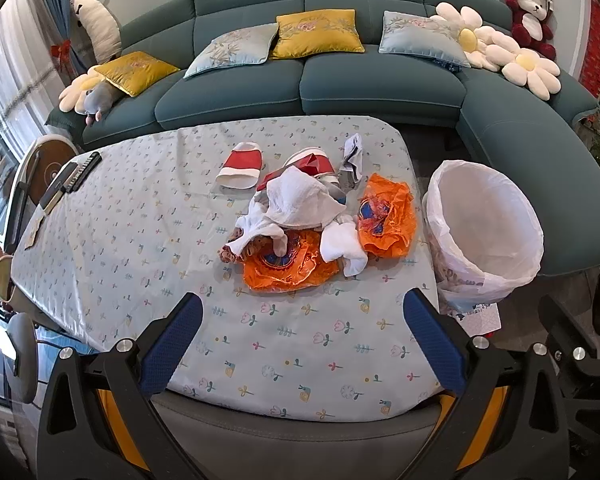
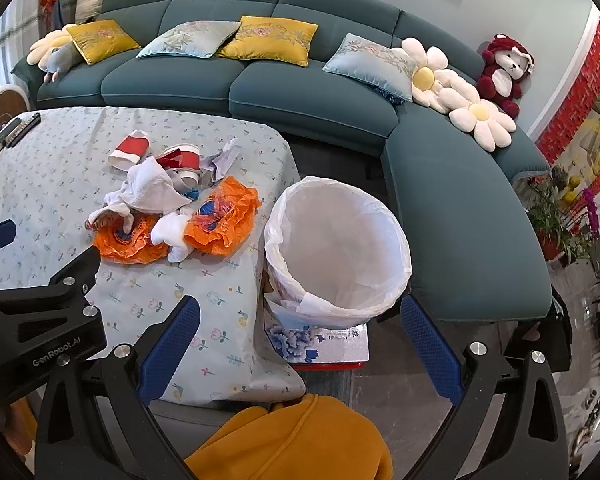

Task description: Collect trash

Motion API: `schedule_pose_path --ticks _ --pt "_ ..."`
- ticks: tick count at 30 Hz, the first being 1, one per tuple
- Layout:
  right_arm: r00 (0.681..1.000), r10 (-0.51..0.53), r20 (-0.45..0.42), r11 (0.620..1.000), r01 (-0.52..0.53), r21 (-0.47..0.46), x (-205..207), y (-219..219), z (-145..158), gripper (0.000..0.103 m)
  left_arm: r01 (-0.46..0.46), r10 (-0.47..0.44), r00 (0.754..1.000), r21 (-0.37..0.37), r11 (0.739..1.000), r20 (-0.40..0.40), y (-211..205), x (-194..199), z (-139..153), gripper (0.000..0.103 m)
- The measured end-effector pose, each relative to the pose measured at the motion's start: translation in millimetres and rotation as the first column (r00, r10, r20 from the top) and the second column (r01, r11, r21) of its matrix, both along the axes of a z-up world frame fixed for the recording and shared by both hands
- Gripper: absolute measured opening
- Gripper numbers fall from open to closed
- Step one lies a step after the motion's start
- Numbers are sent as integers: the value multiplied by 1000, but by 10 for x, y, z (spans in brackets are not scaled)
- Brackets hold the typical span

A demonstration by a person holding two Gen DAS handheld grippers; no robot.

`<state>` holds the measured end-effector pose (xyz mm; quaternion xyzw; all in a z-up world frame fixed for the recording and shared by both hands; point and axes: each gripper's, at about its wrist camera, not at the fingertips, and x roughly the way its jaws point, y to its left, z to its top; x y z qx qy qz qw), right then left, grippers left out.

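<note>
Trash pile mid-desk, lined bin right; left gripper and right gripper fingers wide, empty

In the lower half of the frame the right claw hangs with its blue-padded jaws spread wide and nothing between them. Above it, at centre, stands a bin lined with a white bag, just beside the tabletop. Left of the bin lie orange wrappers, white tissues and red-and-white paper cups. The left claw's body enters at the left edge.
</note>
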<state>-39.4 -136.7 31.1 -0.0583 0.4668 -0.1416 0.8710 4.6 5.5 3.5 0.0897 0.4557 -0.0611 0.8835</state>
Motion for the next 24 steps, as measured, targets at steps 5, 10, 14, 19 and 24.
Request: schedule_pose_path --ticks 5,10,14,19,24 --pt "1000 -5 -1 1000 5 -3 -2 -7 7 96 3 -3 1000 -6 1000 -10 -52 -12 -3 96" --pt "1000 -7 -1 1000 7 -1 8 -8 2 96 1 -1 1000 3 1000 -13 -69 -8 -32 96" --pt "1000 -7 -1 1000 7 -3 8 -8 3 96 2 -2 1000 5 1000 -5 -51 -18 -25 96" --pt "1000 -9 -4 1000 9 -2 14 -12 -6 96 -6 6 1000 0 1000 -20 -42 4 -43 96" --pt "1000 -11 -5 1000 11 -2 19 -29 -16 96 -18 18 1000 -1 1000 -16 -27 26 -45 96"
